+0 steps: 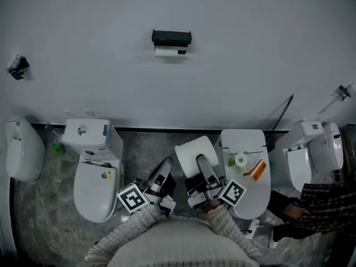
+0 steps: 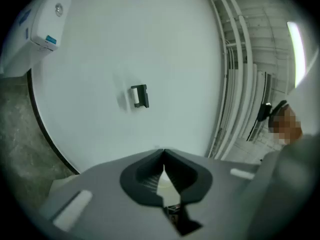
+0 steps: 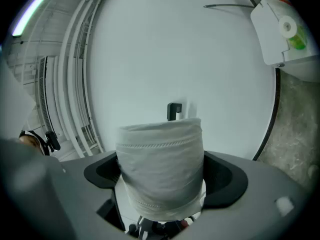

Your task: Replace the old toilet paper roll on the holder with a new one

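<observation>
A black toilet paper holder [image 1: 171,38] hangs on the white wall ahead, with the old, thin white roll [image 1: 169,52] under its cover. The left gripper view shows the holder [image 2: 140,96] small and far off; in the right gripper view the holder [image 3: 174,111] peeks over the new roll. My right gripper [image 1: 203,163] stands wide and is shut on the new, full white roll [image 1: 196,154], which fills the space between its jaws [image 3: 161,164]. My left gripper [image 1: 164,168] is shut with nothing in it [image 2: 163,151]. Both grippers are held low, well short of the wall.
A white toilet [image 1: 94,171] stands at the left. Another toilet [image 1: 245,193] at the right has a small roll [image 1: 241,160] and an orange item [image 1: 256,169] on its lid. Further fixtures sit at far left [image 1: 22,149] and far right [image 1: 311,154]. A person [image 1: 317,210] crouches at lower right.
</observation>
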The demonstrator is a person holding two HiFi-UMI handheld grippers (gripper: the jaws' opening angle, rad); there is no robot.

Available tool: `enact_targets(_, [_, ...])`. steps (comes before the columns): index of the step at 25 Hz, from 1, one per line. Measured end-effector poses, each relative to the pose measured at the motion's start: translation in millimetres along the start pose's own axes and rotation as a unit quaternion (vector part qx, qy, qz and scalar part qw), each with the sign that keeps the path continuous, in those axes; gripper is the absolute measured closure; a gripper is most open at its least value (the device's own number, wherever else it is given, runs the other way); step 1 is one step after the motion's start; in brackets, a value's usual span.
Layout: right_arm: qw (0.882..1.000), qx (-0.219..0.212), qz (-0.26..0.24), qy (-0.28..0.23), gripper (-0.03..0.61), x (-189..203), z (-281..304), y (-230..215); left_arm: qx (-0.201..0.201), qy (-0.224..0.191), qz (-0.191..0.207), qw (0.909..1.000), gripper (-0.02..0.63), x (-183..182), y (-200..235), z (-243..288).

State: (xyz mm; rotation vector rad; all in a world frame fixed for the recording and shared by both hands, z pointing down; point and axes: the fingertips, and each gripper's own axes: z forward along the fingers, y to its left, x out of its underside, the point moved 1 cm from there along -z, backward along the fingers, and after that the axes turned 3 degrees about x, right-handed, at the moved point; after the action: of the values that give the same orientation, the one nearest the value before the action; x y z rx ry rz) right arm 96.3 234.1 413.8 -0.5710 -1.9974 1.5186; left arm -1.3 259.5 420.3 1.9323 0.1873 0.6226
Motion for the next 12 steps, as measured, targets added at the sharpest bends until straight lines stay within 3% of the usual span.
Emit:
enact_targets(3, [1.000,0.002,-0.004,-0.004,0.089,-13.5,18.0,-10.0,-0.001,0.004,0.030,0.9995,0.606,-14.8,12.2,16.8])
enact_targets(7, [1.000,-0.003,-0.006,-0.013,0.089,-34.0,50.1,-22.9,0.004,-0.006,0.003,1.0000,0.606,-40.4,38.4,45.4])
enact_targets(12, [0.999,-0.012,-0.018,-0.031,0.089,-71.8,109.9,-35.5,0.016,-0.007,0.013,0.9998,0.606,-96.2,65.8,99.6])
